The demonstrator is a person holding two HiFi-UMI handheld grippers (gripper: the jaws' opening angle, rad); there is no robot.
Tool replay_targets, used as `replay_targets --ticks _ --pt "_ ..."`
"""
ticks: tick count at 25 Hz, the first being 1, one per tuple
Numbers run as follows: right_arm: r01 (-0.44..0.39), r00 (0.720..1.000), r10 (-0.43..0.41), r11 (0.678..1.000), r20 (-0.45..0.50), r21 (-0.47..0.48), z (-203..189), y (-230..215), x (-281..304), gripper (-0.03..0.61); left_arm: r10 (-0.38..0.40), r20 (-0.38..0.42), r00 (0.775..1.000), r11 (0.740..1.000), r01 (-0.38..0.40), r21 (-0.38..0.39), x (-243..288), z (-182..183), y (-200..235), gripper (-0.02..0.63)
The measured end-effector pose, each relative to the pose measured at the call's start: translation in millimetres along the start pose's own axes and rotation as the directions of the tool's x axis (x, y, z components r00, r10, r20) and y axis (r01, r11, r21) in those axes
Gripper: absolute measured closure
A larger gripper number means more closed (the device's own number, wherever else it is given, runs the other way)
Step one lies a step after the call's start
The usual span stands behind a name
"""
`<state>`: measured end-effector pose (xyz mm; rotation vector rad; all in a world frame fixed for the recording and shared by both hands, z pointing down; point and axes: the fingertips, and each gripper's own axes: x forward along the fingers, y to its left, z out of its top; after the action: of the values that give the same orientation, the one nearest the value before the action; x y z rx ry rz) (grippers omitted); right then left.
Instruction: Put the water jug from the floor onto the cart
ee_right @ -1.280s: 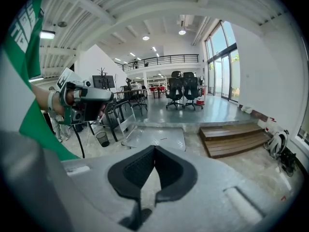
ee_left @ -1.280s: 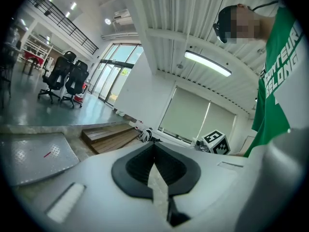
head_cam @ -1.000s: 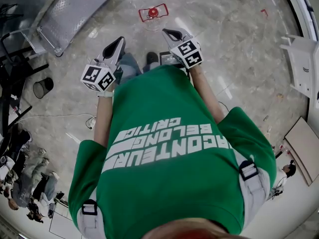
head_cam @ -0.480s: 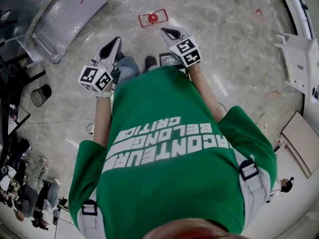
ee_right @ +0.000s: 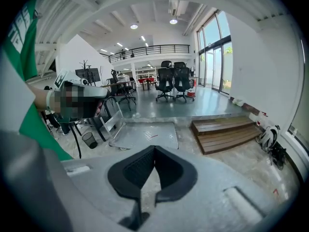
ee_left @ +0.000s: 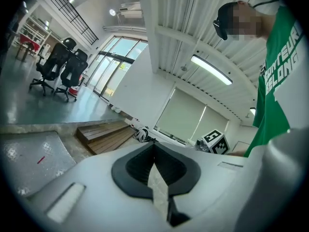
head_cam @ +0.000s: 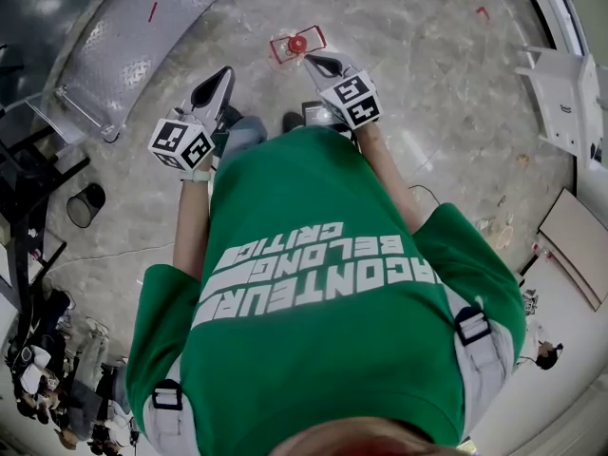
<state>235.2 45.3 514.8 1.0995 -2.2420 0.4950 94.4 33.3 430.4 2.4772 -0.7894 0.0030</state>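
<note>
Holding nothing, the left gripper (head_cam: 226, 73) and the right gripper (head_cam: 312, 60) both have their jaws pressed together; the water jug (head_cam: 297, 44) stands on the floor (head_cam: 427, 84) just past the right gripper; the cart (head_cam: 142, 36) sits well apart.

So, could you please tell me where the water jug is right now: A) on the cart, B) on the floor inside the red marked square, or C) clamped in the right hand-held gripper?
B: the head view shows the water jug standing on the floor inside the red square, well apart from the cart, and the right hand-held gripper is shut with nothing between its jaws.
</note>
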Motion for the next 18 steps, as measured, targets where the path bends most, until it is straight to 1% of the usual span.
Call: replay_targets --ticks 3,9,13,18 --pt "0.014 1.000 -0.014 1.000 -0.022 0.001 7 9 9 0.585 -0.013 -0.009 1.000 1.000 0.013 -0.002 -10 7 20 0.603" --pt "0.025 0.998 -0.025 1.000 -0.066 -0.004 14 24 29 0.586 0.003 -0.002 1.000 1.000 -0.003 -0.027 -37 19 64 0.603" --pt "0.042 0.995 -0.041 0.999 -0.094 0.002 14 30 38 0.586 0.006 -0.003 1.000 0.999 -0.006 -0.043 -54 20 80 0.603" --pt "0.101 0.990 -0.099 0.995 -0.104 0.011 16 23 44 0.585 0.008 -0.008 1.000 0.999 -0.008 -0.052 -73 20 93 0.603"
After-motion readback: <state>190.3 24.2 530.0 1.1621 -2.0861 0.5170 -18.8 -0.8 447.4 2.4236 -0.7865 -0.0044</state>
